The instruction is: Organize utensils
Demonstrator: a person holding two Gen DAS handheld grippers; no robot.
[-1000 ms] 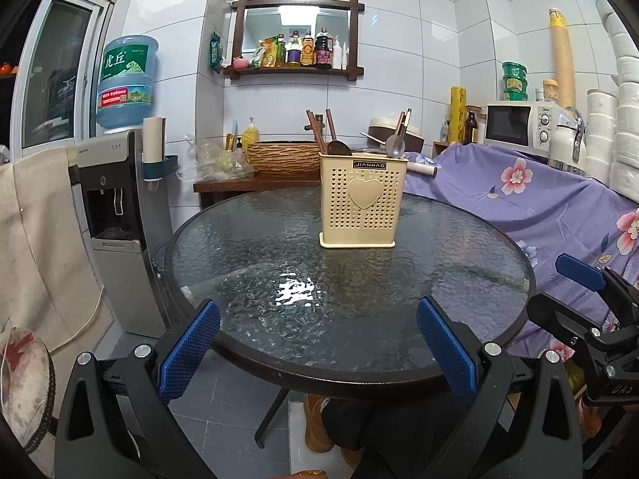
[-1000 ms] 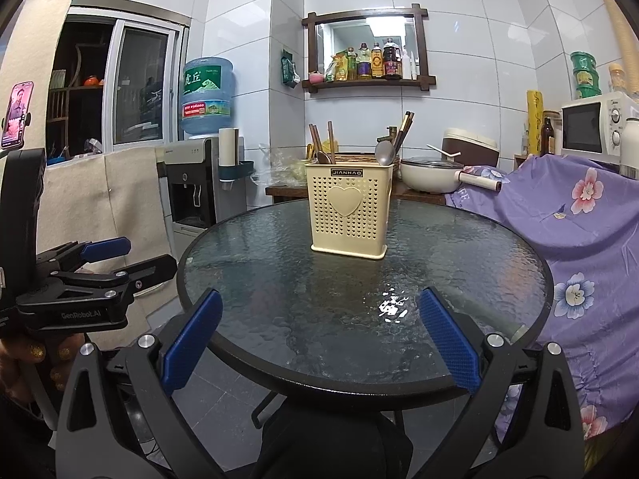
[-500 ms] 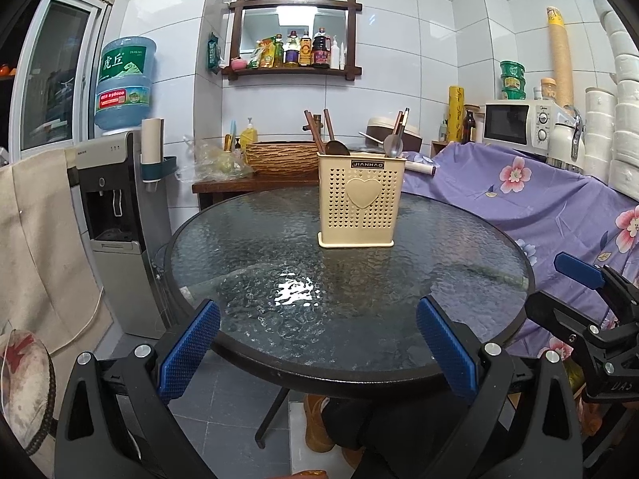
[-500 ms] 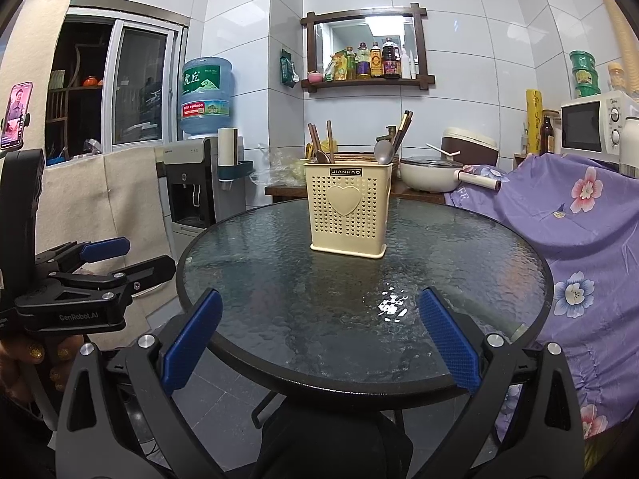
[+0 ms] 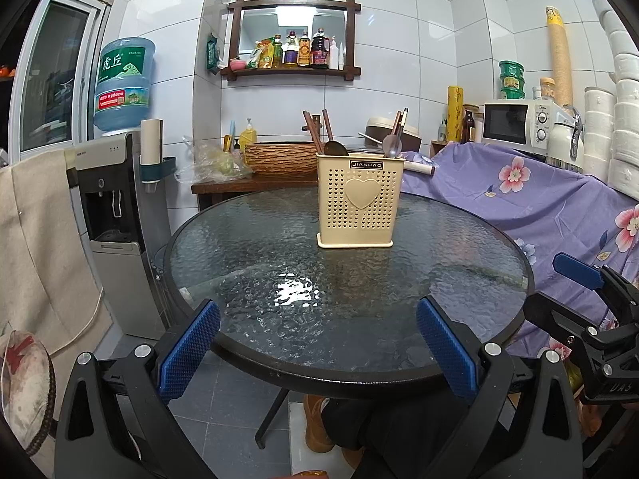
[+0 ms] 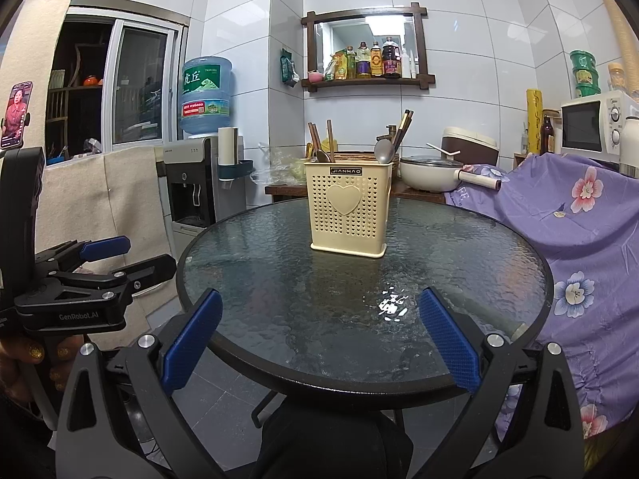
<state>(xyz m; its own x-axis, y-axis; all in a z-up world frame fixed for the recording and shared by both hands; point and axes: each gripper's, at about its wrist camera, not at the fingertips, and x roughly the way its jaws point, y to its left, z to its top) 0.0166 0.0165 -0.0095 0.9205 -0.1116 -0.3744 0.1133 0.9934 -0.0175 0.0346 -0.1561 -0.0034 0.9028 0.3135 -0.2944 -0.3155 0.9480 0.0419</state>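
Observation:
A cream perforated utensil holder [image 5: 358, 208] [image 6: 348, 213] with a heart on its front stands upright on the round glass table [image 5: 247, 263] [image 6: 459, 263], toward the far side. Wooden chopsticks [image 5: 315, 131] [image 6: 319, 137] and a dark spoon stick out on its left, a metal spoon [image 5: 391, 144] [image 6: 384, 151] and more sticks on its right. My left gripper [image 5: 317, 349] hangs open at the table's near edge, nothing between its blue pads. My right gripper [image 6: 319, 337] is open too, also empty, at the near edge. Each gripper shows at the other view's side.
A water dispenser [image 5: 116, 223] stands left of the table. A purple flowered cloth [image 5: 531, 199] covers furniture on the right, with a microwave [image 5: 515, 121] behind. A side table behind holds a woven basket [image 5: 279, 159] and a pot [image 6: 431, 173]. A person's legs and shoes show under the table.
Almost nothing differs; both views have shifted only very slightly, and both grippers stay open and empty at the near edge.

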